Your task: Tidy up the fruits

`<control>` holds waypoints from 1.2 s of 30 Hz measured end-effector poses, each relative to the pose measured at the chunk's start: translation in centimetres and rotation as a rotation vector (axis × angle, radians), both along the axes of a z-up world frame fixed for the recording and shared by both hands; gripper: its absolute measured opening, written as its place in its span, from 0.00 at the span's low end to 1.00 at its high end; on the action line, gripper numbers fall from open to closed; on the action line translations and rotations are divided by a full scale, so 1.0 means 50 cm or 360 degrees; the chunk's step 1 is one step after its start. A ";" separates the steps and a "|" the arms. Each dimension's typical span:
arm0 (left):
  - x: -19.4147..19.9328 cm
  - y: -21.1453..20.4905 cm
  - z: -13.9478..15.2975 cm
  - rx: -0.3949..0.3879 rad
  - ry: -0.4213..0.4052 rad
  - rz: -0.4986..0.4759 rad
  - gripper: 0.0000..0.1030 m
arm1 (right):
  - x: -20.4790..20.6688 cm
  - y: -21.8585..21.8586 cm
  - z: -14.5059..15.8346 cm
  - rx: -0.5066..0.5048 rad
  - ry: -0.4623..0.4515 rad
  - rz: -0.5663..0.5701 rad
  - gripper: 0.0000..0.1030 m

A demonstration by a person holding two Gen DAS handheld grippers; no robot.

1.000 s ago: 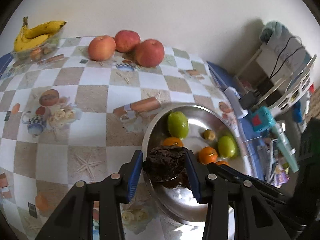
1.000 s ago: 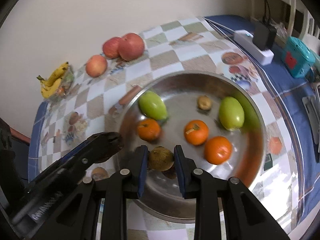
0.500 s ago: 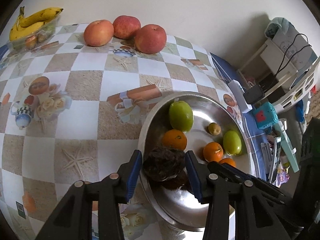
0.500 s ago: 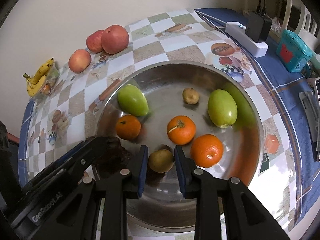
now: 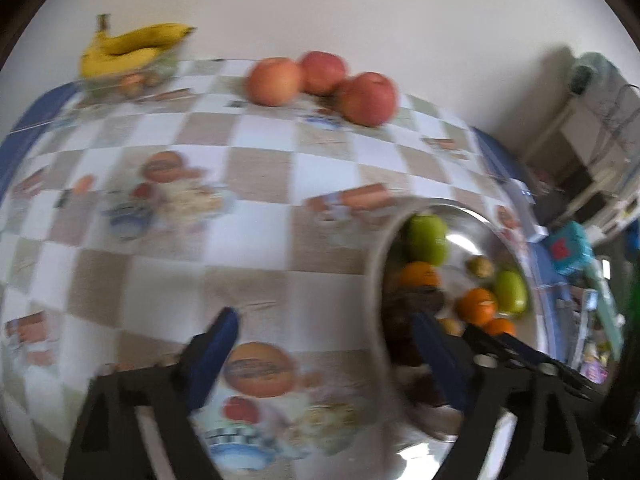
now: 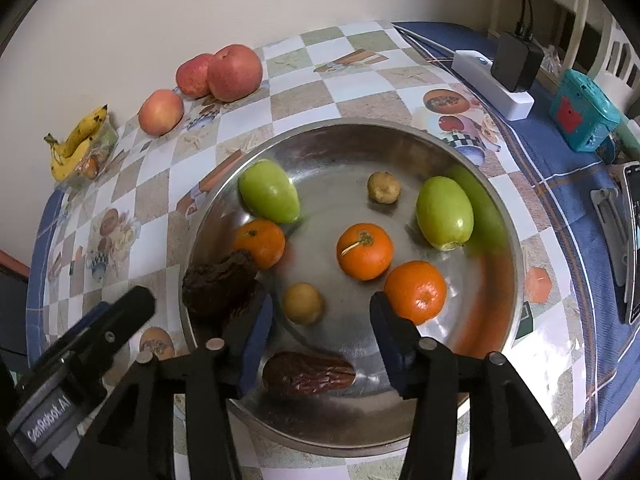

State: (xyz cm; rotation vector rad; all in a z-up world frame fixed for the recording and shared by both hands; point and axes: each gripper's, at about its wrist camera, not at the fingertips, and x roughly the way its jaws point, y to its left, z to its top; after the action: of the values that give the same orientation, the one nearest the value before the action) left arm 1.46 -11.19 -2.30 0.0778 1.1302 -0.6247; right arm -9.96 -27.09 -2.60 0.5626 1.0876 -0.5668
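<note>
A steel bowl [image 6: 504, 216] holds two green fruits [image 6: 269, 192], three oranges [image 6: 364, 250], two small yellow-brown fruits [image 6: 303, 303], a dark wrinkled fruit [image 6: 219, 284] at its left rim and a brown oblong one [image 6: 308, 374] at the front. My right gripper [image 6: 322, 316] is open above the bowl's front, the small yellow-brown fruit lying loose just inside its left finger. My left gripper [image 5: 328, 344] is open and empty over the tablecloth left of the bowl [image 5: 380, 248]; that view is blurred.
Three apples [image 6: 234, 72] and a banana bunch [image 6: 76, 140] on a clear tub sit at the table's far side by the wall. A white power strip [image 6: 494, 82], a teal box [image 6: 582, 116] and a phone [image 6: 632, 240] lie on the blue cloth at right.
Both grippers have opened. The left one let go of the dark wrinkled fruit at the bowl's rim and swung left. The right one let go of the small yellow-brown fruit in the bowl.
</note>
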 end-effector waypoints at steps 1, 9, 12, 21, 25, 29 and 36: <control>0.003 0.011 -0.001 0.0020 -0.0016 0.0038 1.00 | 0.000 0.005 -0.001 -0.0007 0.0003 0.0012 0.58; 0.020 0.074 -0.016 0.0226 -0.0170 0.0178 1.00 | 0.002 0.024 -0.018 -0.0010 -0.0020 0.0059 0.90; 0.023 0.081 -0.030 0.0289 -0.0205 0.0161 1.00 | 0.000 0.024 -0.022 -0.0015 -0.0034 0.0050 0.93; -0.009 0.083 -0.007 0.0504 -0.0362 0.0214 1.00 | -0.019 0.037 -0.008 -0.0062 -0.0010 0.0061 0.93; -0.017 0.094 0.005 0.0505 -0.0324 0.0199 1.00 | -0.032 0.046 -0.001 -0.0063 0.0000 0.0069 0.93; -0.029 0.105 0.018 0.0511 -0.0278 0.0180 1.00 | -0.043 0.063 0.016 -0.0084 -0.0018 0.0093 0.93; -0.051 0.137 0.044 0.0488 -0.0263 0.0196 1.00 | -0.053 0.092 0.035 -0.0103 -0.0046 0.0131 0.93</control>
State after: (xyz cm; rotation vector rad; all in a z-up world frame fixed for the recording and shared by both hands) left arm -1.07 -4.35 -0.09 0.3147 1.0541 -0.3256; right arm -12.61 -22.47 -0.84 0.4663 1.0566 -0.5190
